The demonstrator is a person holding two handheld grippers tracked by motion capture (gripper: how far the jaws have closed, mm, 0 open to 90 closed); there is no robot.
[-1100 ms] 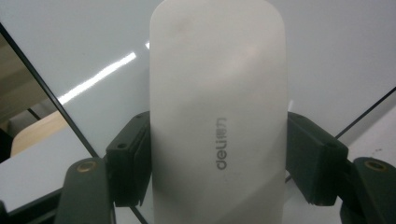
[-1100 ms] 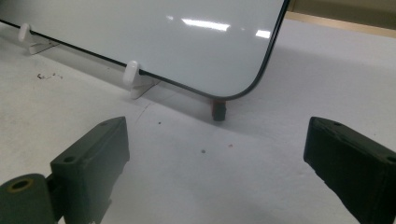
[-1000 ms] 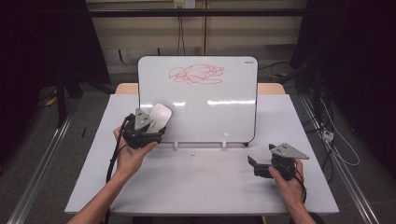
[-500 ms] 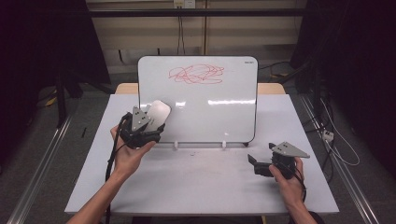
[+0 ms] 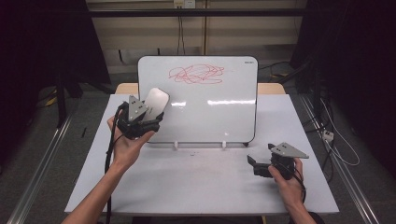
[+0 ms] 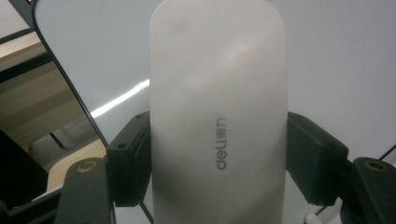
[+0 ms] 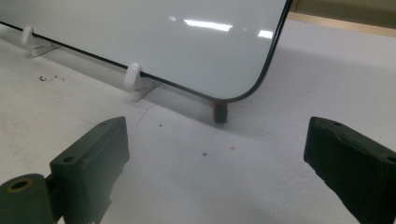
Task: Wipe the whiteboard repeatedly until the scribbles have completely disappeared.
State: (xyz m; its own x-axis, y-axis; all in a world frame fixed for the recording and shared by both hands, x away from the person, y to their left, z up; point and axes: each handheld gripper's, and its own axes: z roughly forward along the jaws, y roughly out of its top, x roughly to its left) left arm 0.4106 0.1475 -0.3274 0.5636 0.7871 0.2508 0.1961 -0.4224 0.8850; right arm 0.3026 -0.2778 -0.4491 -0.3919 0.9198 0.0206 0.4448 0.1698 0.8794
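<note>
A white table point(image 7: 289, 93) spreads beneath and ahead of the jaws of the right gripper point(image 7: 219, 154). Two white clips point(image 7: 133, 74) stand on it ahead and left of those jaws, with a black foot point(image 7: 219, 113) straight ahead between them. Dark specks point(image 7: 49, 78) dot the surface far to the left. In the high view, cables point(image 5: 341, 149) trail over the floor right of the jaws, and a metal rail point(image 5: 42, 172) runs far to their left.

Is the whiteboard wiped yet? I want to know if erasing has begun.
Not wiped. The red scribble sits whole near the top of the whiteboard, and the left gripper holds the eraser lower, at the left edge.
</note>
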